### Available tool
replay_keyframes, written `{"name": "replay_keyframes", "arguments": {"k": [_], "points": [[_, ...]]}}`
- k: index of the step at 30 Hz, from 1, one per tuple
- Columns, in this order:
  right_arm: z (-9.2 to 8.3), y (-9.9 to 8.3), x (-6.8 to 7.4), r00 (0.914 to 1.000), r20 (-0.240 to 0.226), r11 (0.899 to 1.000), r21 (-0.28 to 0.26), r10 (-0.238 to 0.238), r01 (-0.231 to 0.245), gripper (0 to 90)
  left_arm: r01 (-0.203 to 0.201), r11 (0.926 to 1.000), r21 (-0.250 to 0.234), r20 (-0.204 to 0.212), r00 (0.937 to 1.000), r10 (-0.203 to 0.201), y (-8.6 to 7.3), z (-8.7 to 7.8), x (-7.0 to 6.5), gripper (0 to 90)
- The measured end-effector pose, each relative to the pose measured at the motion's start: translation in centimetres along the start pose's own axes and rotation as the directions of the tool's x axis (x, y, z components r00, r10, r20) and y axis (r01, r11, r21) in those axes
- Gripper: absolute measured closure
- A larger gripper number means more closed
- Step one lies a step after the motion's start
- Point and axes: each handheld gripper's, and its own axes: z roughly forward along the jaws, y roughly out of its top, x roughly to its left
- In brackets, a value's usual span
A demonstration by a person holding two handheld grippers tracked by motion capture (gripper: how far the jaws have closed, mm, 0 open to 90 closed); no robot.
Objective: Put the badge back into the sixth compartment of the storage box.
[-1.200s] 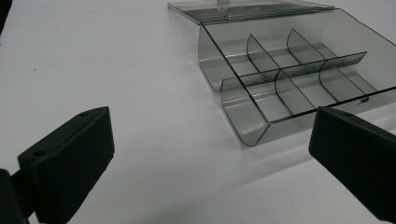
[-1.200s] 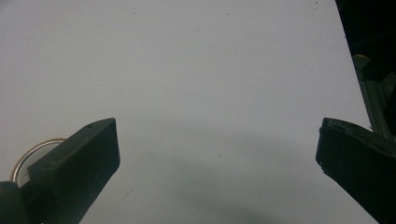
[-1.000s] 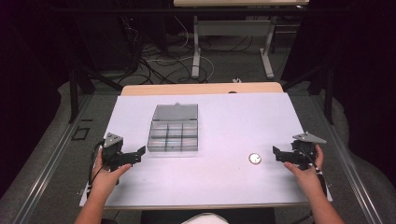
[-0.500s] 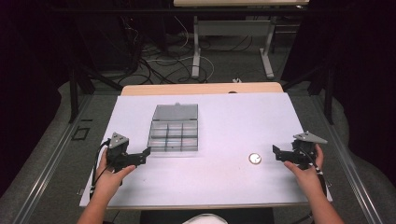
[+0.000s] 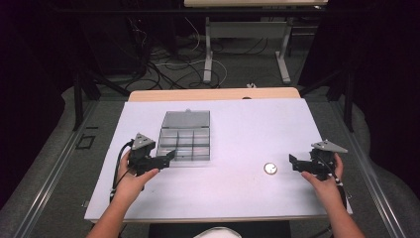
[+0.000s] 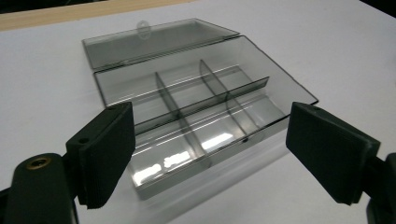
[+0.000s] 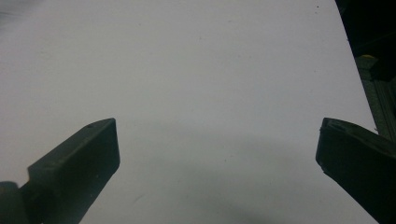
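Open compartment box (image 5: pixel 185 142) sits left of table (image 5: pixel 247 193) centre, lid back. Our left gripper (image 5: pixel 166 159), jaws wide, nears its front-left corner; we should square up first. Right gripper (image 5: pixel 293 162), jaws wide, idles beside a small disc (image 5: pixel 270 168), possibly a cap.

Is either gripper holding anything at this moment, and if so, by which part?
Nothing is held. The left gripper is open, jaws apart just short of the clear compartment box. The right gripper is open over bare table.
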Motion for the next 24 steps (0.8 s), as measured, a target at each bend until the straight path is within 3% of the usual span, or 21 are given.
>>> {"name": "replay_keyframes", "arguments": {"k": [6,9,10,11,12,13,16,17,18,20,24], "points": [[-0.1,0.1,-0.1,1.0,0.007,1.0,-0.009,0.001,-0.001,0.0,-0.034,0.9994,0.004,0.038,0.9987,0.034,1.4,1.5,-2.4,18.5],[-0.2,0.0,-0.2,0.9999,-0.002,1.0,-0.01,0.012,-0.012,0.0,-0.055,0.9984,0.006,0.069,0.9961,0.055,2.5,2.7,-4.3,20.2],[-0.2,0.0,-0.3,1.0,-0.005,1.0,-0.01,0.007,-0.007,0.0,-0.055,0.9984,0.006,0.069,0.9961,0.055,2.5,2.7,-4.3,20.3],[-0.2,0.0,-0.4,0.9999,-0.005,1.0,-0.01,0.009,-0.009,0.0,-0.064,0.998,0.002,0.077,0.995,0.063,3.0,3.4,-5.3,20.5],[-0.1,0.0,-0.4,1.0,0.001,1.0,-0.012,0.009,-0.009,0.0,-0.064,0.998,0.002,0.077,0.995,0.063,3.0,3.4,-5.3,20.5],[-0.1,0.0,-0.4,1.0,0.0,1.0,-0.017,0.01,-0.01,0.0,-0.07,0.9976,0.004,0.096,0.9929,0.069,3.4,4.0,-6.2,20.5],[-0.2,0.0,-0.4,0.9998,-0.005,1.0,-0.01,0.017,-0.017,0.0,-0.077,0.997,0.004,0.108,0.9912,0.076,3.8,4.6,-7.0,21.5],[-0.3,0.0,-0.5,0.9999,-0.005,1.0,-0.013,0.013,-0.014,0.0,-0.107,0.9941,0.014,0.126,0.9864,0.105,4.2,5.1,-7.9,21.8],[-0.2,0.0,-0.5,0.9999,0.003,1.0,-0.026,0.016,-0.016,0.0,-0.112,0.9937,0.012,0.134,0.9849,0.109,4.4,5.4,-8.3,21.9],[-0.3,0.0,-0.6,0.9999,-0.001,1.0,-0.017,0.016,-0.017,0.0,-0.126,0.992,0.009,0.144,0.9819,0.123,4.7,5.9,-9.1,21.9],[-0.3,0.0,-0.6,0.9996,-0.001,0.999,-0.015,0.028,-0.028,0.0,-0.13,0.9915,-0.002,0.139,0.9819,0.129,5.3,6.8,-10.4,21.8]]}}
